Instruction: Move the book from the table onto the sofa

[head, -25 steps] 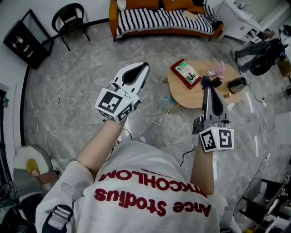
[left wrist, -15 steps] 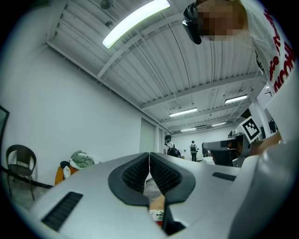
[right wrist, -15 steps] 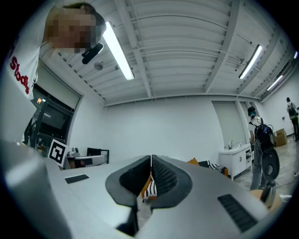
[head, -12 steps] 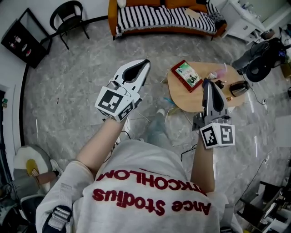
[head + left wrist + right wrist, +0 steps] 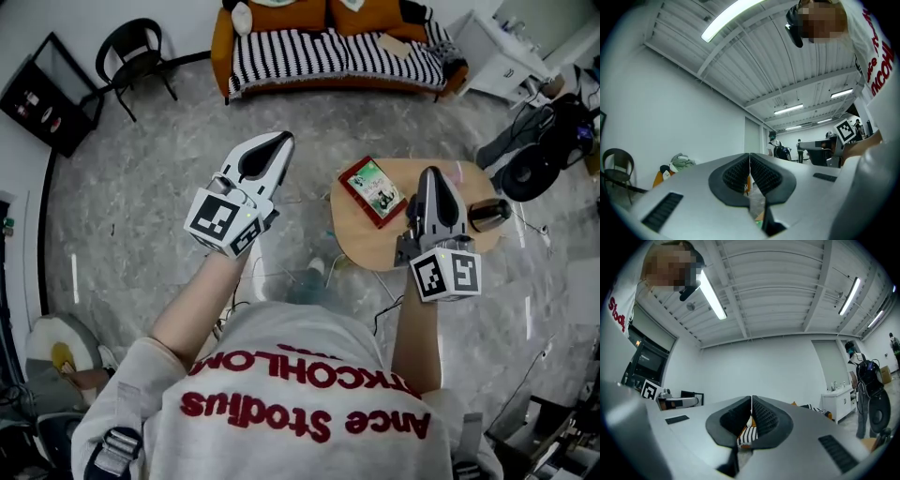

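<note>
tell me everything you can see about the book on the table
The book is a closed, flat rectangle with a red cover border around a green and white picture; the print is too small to read. It lies face up on the round wooden table, near the left edge as the head view shows it, turned at an angle to the picture's edges. Only the tabletop touches it, and nothing rests on top.

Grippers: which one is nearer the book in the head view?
The right gripper, its tip over the table beside the book; the left gripper hangs over floor, farther off.
</note>
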The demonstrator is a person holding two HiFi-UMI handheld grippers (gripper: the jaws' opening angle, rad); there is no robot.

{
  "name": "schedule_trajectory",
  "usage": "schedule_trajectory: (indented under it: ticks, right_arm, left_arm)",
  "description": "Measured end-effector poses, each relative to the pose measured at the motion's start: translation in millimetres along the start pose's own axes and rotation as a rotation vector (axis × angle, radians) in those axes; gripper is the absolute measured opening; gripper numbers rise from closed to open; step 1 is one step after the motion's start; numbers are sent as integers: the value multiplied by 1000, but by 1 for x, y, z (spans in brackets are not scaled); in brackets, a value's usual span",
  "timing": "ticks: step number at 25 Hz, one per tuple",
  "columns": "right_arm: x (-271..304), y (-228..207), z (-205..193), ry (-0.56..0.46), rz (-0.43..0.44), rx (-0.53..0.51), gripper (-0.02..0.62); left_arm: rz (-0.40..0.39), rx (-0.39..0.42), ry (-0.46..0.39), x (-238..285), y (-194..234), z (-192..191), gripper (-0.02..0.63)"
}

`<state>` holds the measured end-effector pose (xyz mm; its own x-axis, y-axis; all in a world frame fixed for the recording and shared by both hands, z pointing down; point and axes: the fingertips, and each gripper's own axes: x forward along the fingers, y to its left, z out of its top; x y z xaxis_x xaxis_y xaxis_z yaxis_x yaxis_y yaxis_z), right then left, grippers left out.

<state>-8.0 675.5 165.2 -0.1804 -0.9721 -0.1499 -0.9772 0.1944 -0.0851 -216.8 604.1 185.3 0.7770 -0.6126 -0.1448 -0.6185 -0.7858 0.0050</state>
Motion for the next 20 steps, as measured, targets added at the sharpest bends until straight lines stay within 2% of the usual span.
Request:
schedule_trajectory:
  ticks: [6, 12, 20]
  right_arm:
    - [50, -76, -8, 27, 2, 32, 28]
    - [69, -136, -29, 58, -6, 63, 29]
    - [91, -170, -32, 44, -9, 75, 28]
  left_arm:
    - [19, -34, 1, 77, 15, -14, 18]
    - [23, -43, 0, 127, 15, -27, 18]
    - [24, -35, 7, 164, 19, -39, 18]
